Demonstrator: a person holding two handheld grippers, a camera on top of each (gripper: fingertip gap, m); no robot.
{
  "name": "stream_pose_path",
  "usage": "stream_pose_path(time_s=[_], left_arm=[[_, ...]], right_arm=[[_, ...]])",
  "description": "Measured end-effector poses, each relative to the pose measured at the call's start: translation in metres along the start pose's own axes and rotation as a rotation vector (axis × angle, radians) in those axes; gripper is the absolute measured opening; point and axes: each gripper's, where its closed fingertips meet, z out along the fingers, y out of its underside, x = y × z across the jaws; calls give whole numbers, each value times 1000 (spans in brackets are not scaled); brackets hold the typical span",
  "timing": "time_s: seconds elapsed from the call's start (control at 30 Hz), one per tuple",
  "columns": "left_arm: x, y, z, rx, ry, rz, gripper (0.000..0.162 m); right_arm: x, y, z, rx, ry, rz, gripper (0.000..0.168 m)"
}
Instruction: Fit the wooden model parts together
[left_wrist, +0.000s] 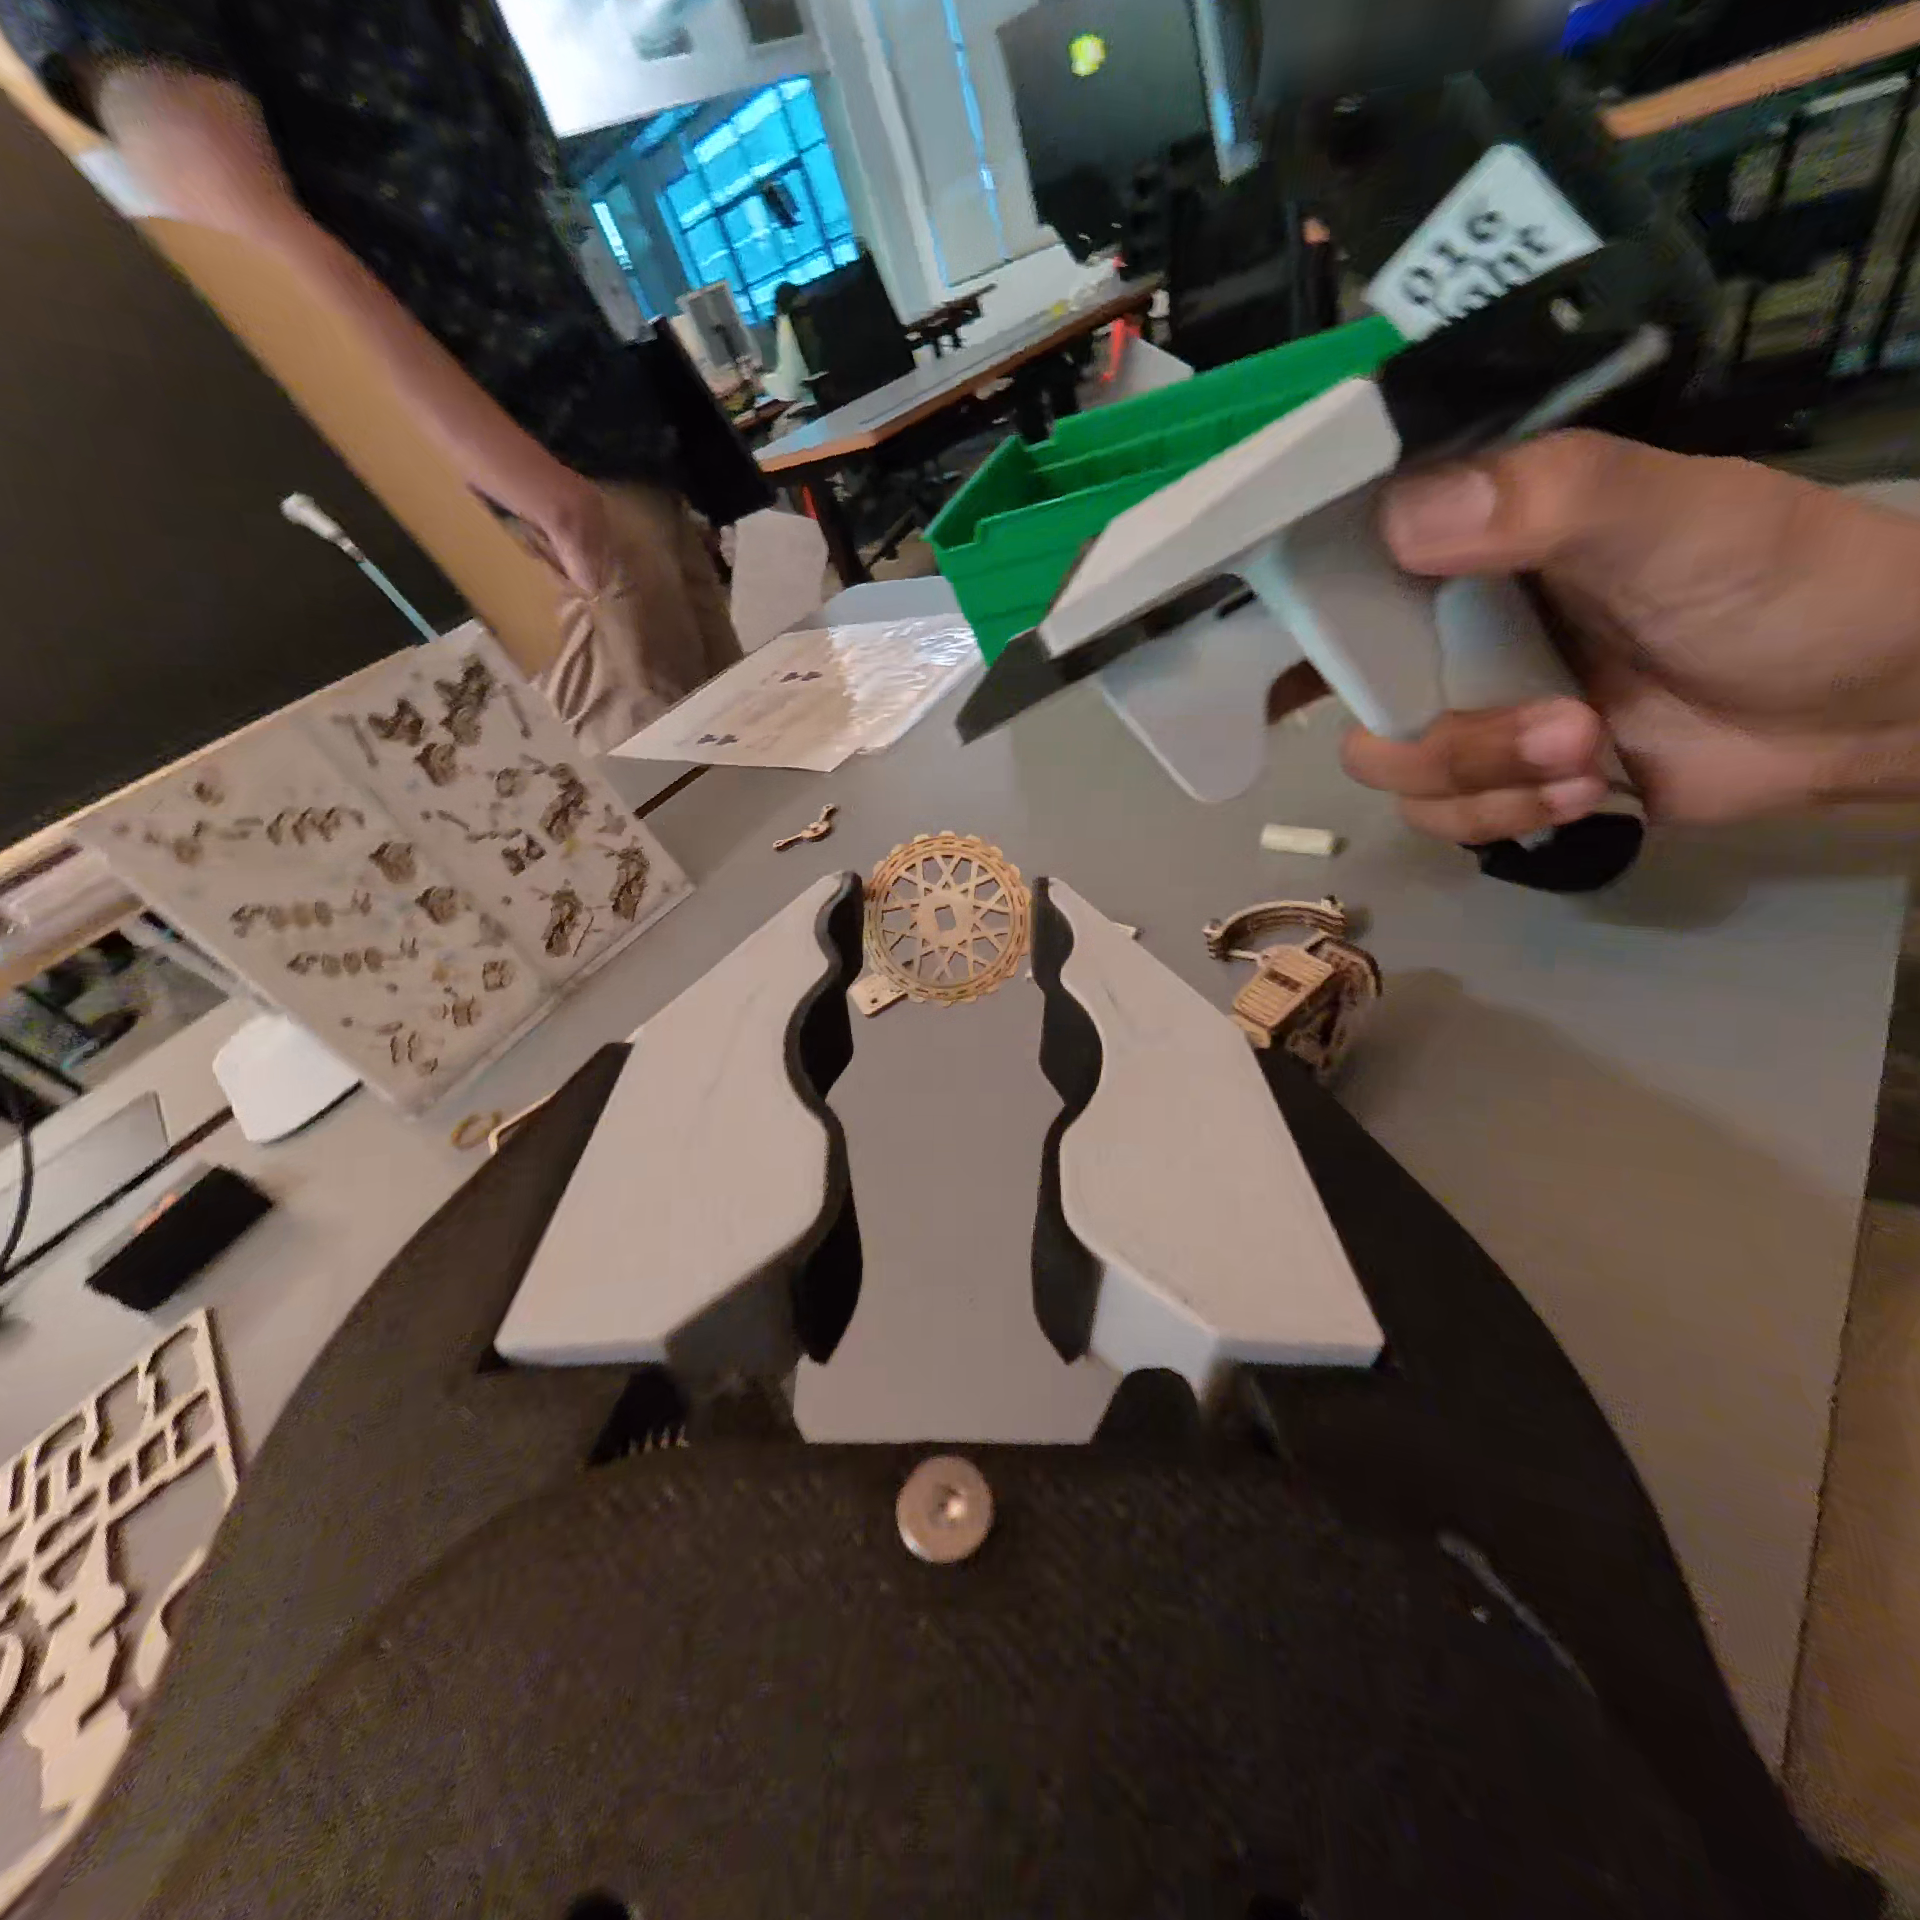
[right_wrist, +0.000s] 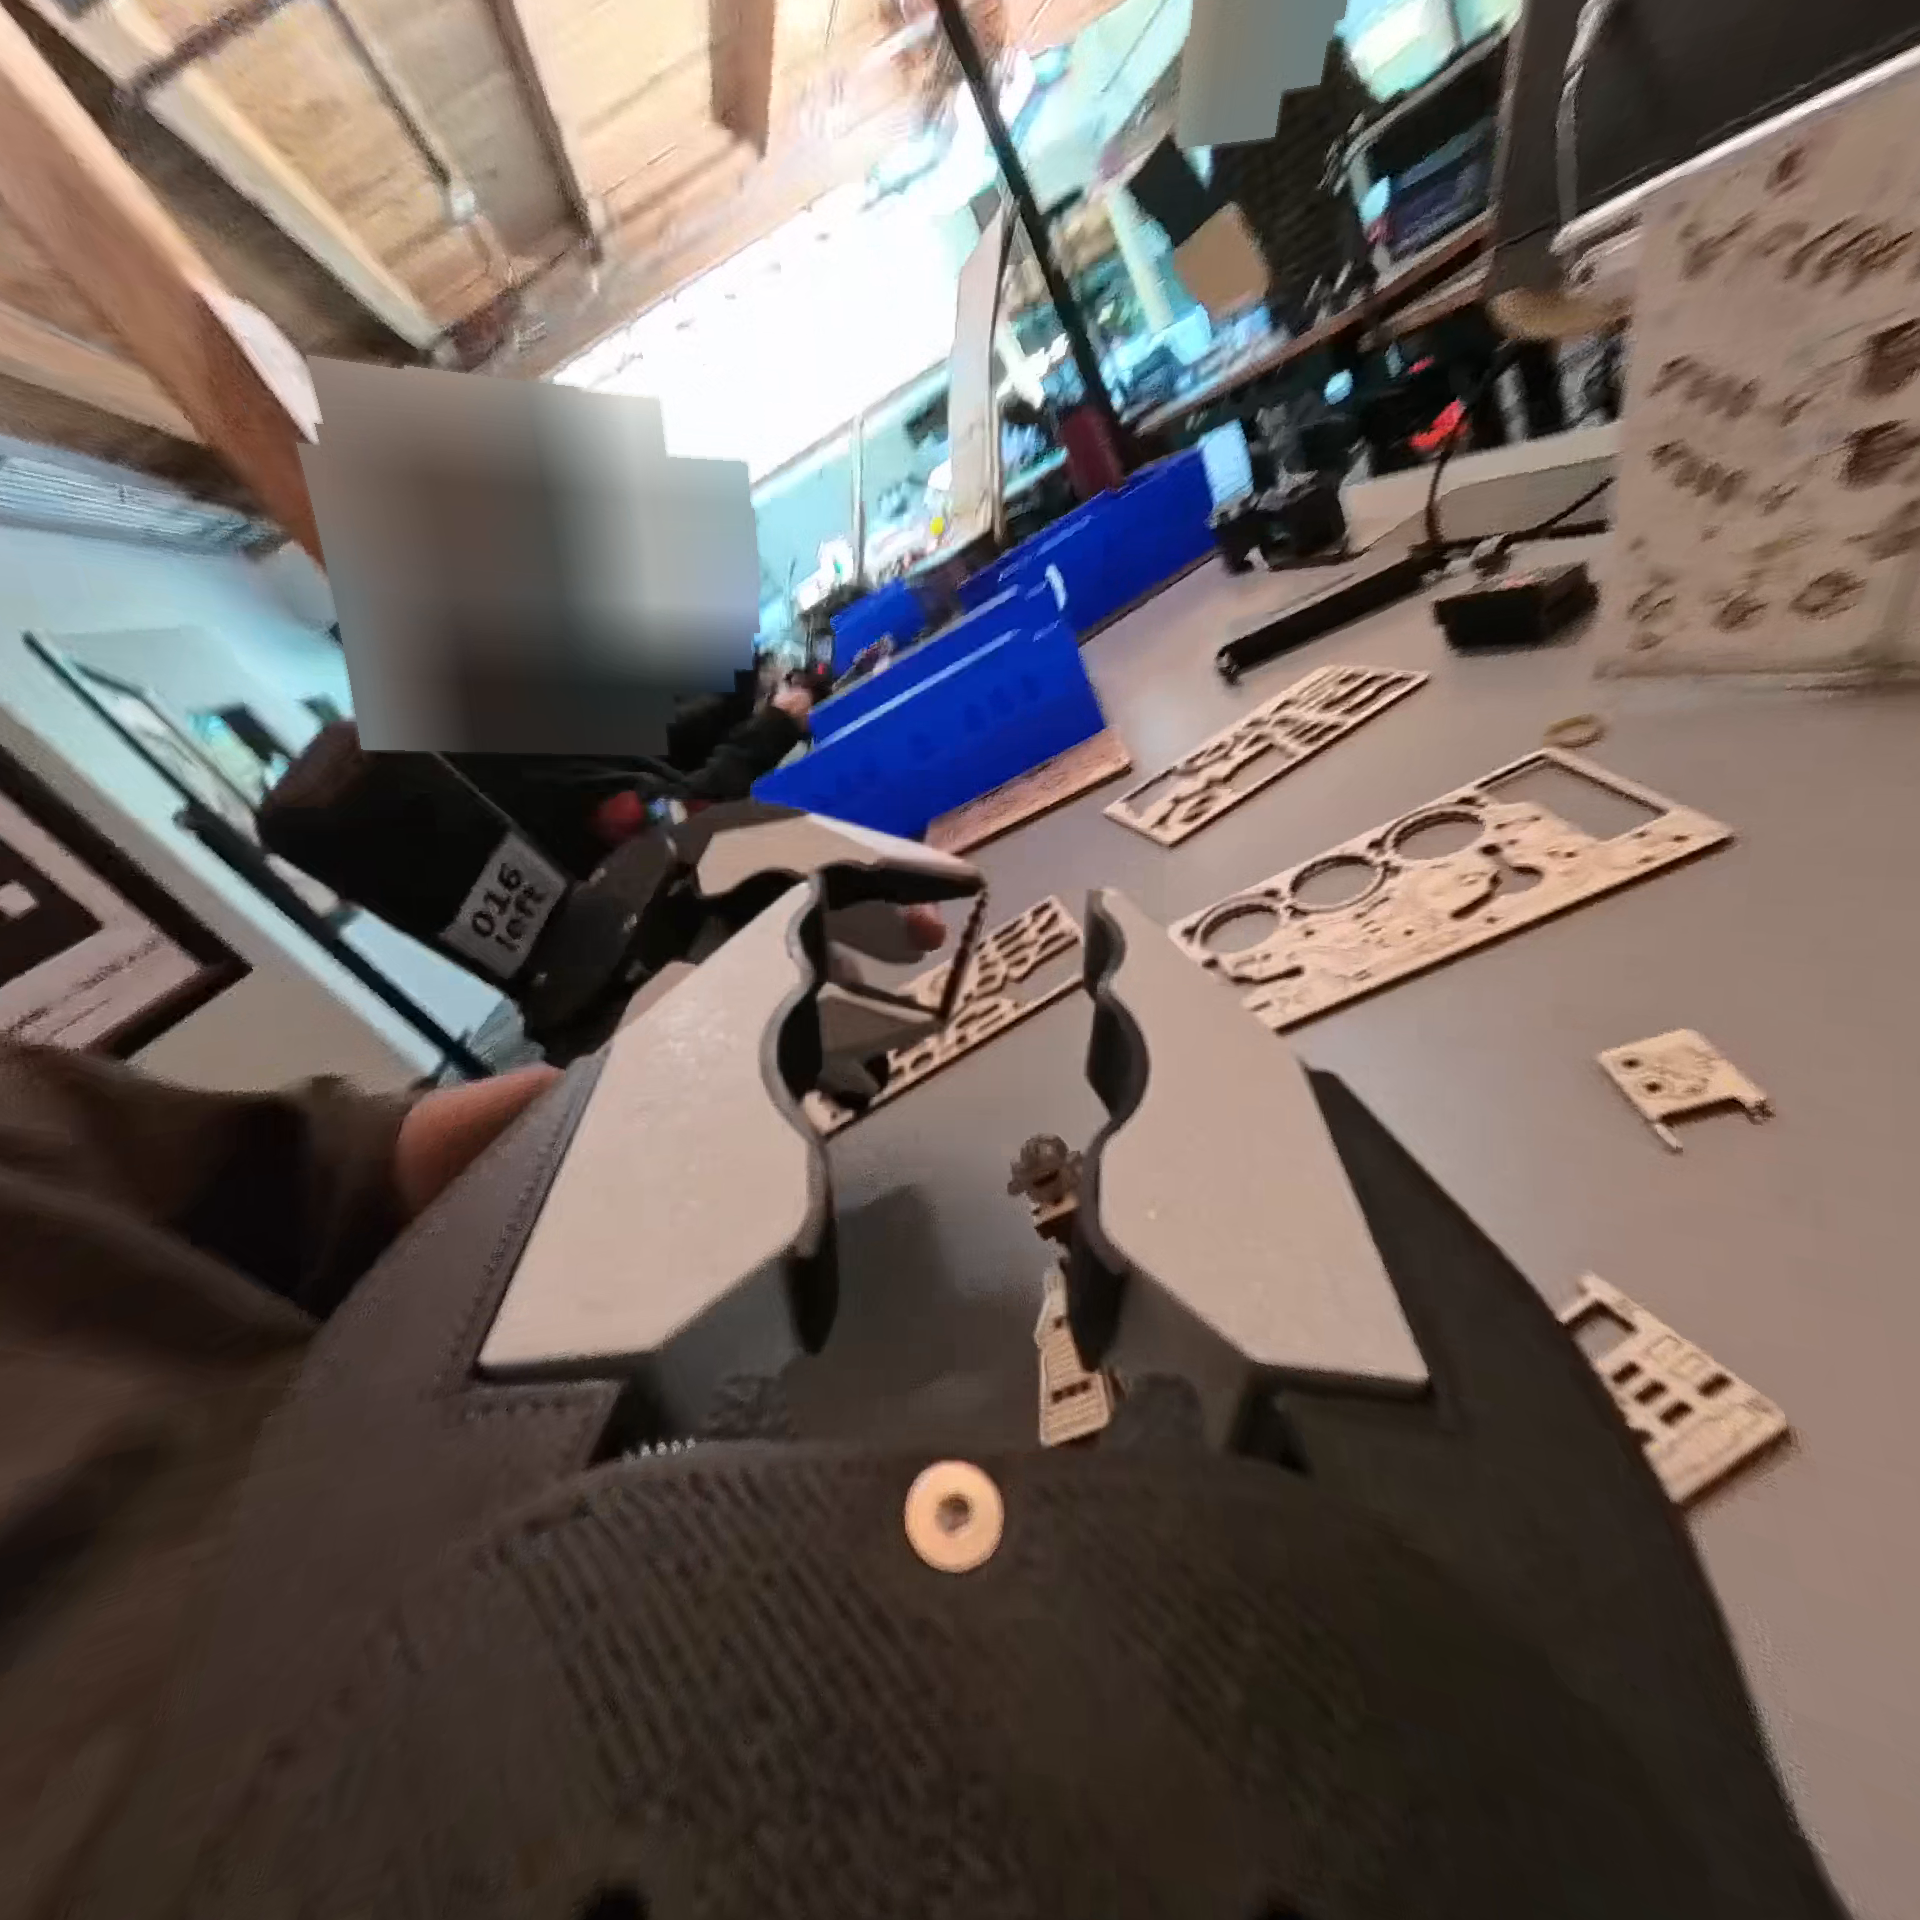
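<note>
In the left wrist view my left gripper (left_wrist: 948, 896) holds a round wooden spoked wheel (left_wrist: 948, 920) upright between its fingertips, above the grey table (left_wrist: 1558, 1143). A partly built wooden assembly (left_wrist: 1304, 987) lies on the table just to its right, and a small key-shaped wooden part (left_wrist: 805, 829) lies beyond it. My right gripper (left_wrist: 997, 696) hovers above the table at the right, held by a hand. In the right wrist view the right gripper (right_wrist: 948, 925) is open. A small wooden part (right_wrist: 1055, 1184) shows in the gap, close against the right finger; contact is unclear.
An open instruction booklet (left_wrist: 384, 883) stands at the left, a green bin (left_wrist: 1039, 499) and a plastic bag (left_wrist: 810, 686) behind. Punched-out wooden sheets (right_wrist: 1444, 894) and blue bins (right_wrist: 956, 717) are on the table. A person (left_wrist: 416, 260) stands at the far edge. The tips of both grippers are at nearly the same place.
</note>
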Motion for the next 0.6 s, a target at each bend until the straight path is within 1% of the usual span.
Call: stream_pose_path(time_s=[0.1,0.17,0.27,0.3,0.33,0.37,0.4,0.47,0.57,0.6], left_arm=[[11,-1,0,6,67,47,29],[14,3,0,-4,87,71,30],[22,8,-1,-12,114,133,30],[22,8,-1,-10,109,136,30],[23,8,-1,-6,109,126,30],[23,8,0,-8,107,107,30],[22,7,0,3,100,77,26],[19,6,0,22,105,-7,25],[15,0,-2,55,138,-175,32],[12,-3,-2,70,140,-232,31]], right_arm=[[0,25,8,-163,-23,-19,44],[-2,38,11,-216,-50,-4,40],[-7,44,14,-224,-88,24,15],[-3,45,15,-227,-62,18,5],[-1,45,14,-231,-51,6,4],[1,46,14,-234,-39,3,2],[4,45,12,-226,-30,-4,1],[6,39,11,-179,-22,9,1],[5,25,7,-94,-27,20,1],[3,22,6,-75,-34,16,1]])
